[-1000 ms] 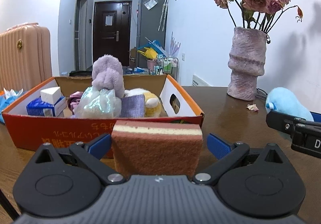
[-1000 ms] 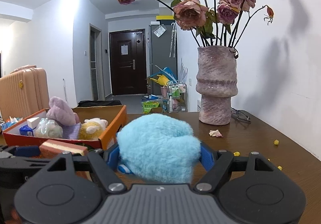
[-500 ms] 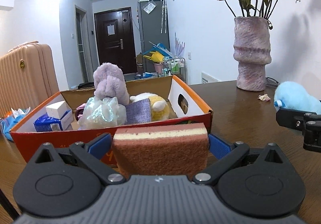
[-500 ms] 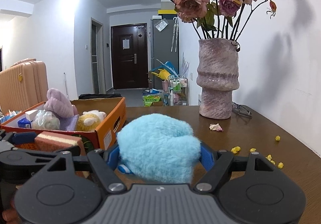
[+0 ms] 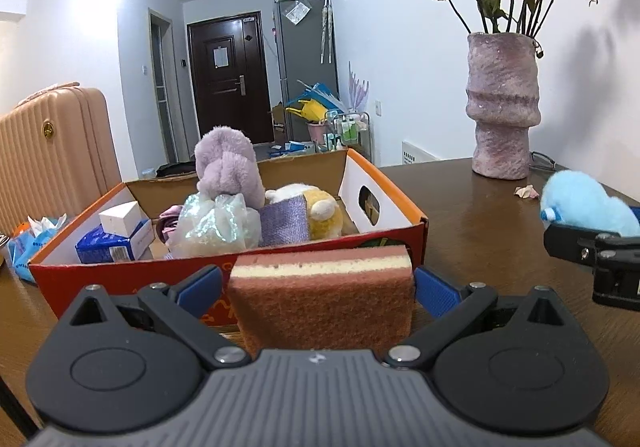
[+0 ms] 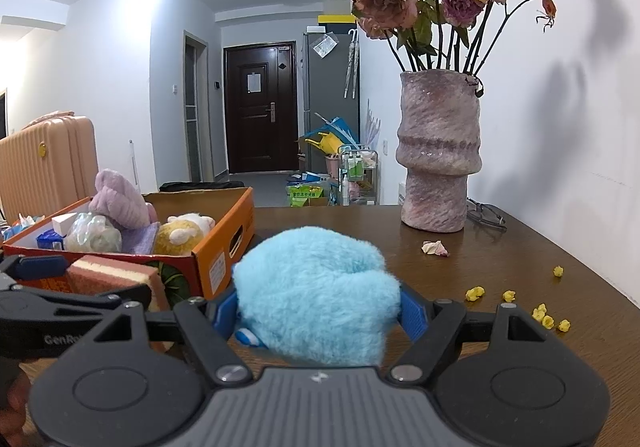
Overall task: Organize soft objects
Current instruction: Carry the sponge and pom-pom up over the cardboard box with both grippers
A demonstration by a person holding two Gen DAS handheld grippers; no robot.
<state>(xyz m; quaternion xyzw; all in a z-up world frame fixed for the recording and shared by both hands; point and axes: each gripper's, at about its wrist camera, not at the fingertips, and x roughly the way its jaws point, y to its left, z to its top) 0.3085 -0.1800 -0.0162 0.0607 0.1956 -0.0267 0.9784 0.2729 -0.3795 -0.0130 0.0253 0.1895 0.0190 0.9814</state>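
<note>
My left gripper (image 5: 320, 281) is shut on a pink-brown sponge (image 5: 320, 299) with a yellow layer, held just before the front wall of an orange cardboard box (image 5: 120, 279). In the box lie a purple plush (image 5: 228, 163), a yellow plush (image 5: 326, 211), a crinkled clear bag (image 5: 216, 225) and a purple cloth (image 5: 284, 223). My right gripper (image 6: 316, 311) is shut on a fluffy light-blue plush (image 6: 316, 295), to the right of the box (image 6: 224, 247) and over the brown table. The sponge (image 6: 108, 275) and left gripper (image 6: 60, 299) show at the right wrist view's left edge.
A tall pink vase (image 6: 438, 163) of dried roses stands at the table's far right, with a fallen petal (image 6: 434, 247), glasses (image 6: 486, 215) and yellow crumbs (image 6: 540, 311) near it. A pink suitcase (image 5: 52, 151) stands left of the box. Small cartons (image 5: 120, 231) fill the box's left end.
My left gripper has rolled a little, so its view sits more level. Both grips are unchanged and the right gripper has stayed put.
</note>
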